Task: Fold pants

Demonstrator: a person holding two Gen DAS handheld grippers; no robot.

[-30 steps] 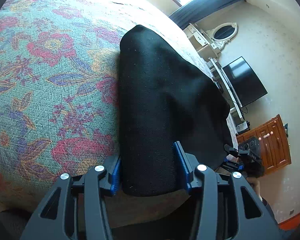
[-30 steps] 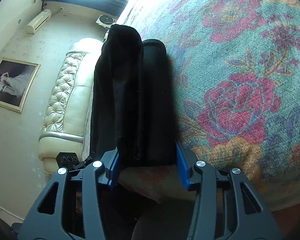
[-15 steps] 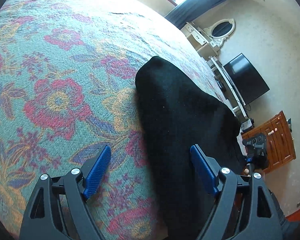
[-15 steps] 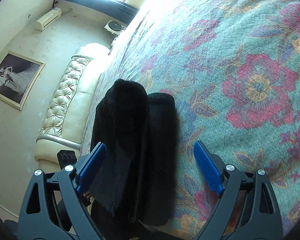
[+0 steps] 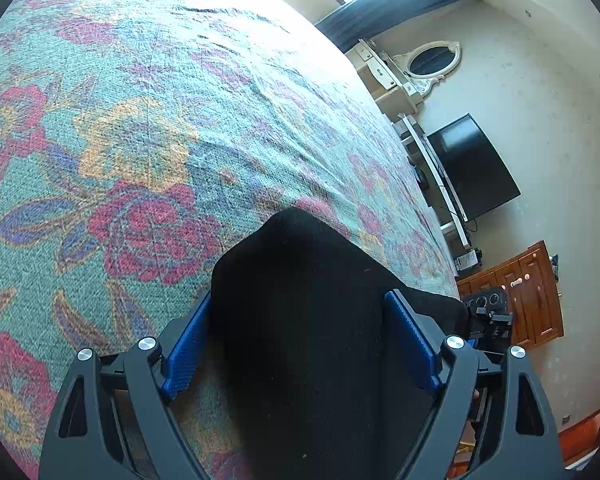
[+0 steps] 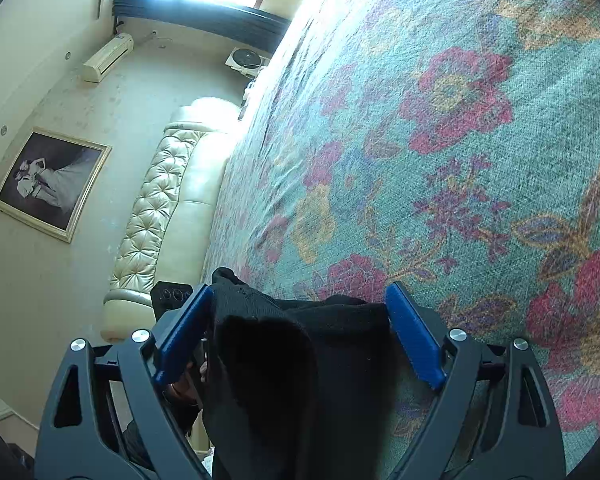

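Folded black pants [image 5: 300, 320] on a floral bedspread [image 5: 140, 140], long axis running away from both cameras, left gripper [image 5: 300, 340] and right gripper [image 6: 296, 332] spread wide, jaws just opened, cloth lying between unclamped

A bed [image 5: 148, 92] covered by a teal bedspread [image 6: 480, 168] with red, orange and purple flowers carries one thing only, a pair of black pants [image 5: 300, 320], folded into a thick dark bundle that lies near the bed's near edge on the patterned cloth.
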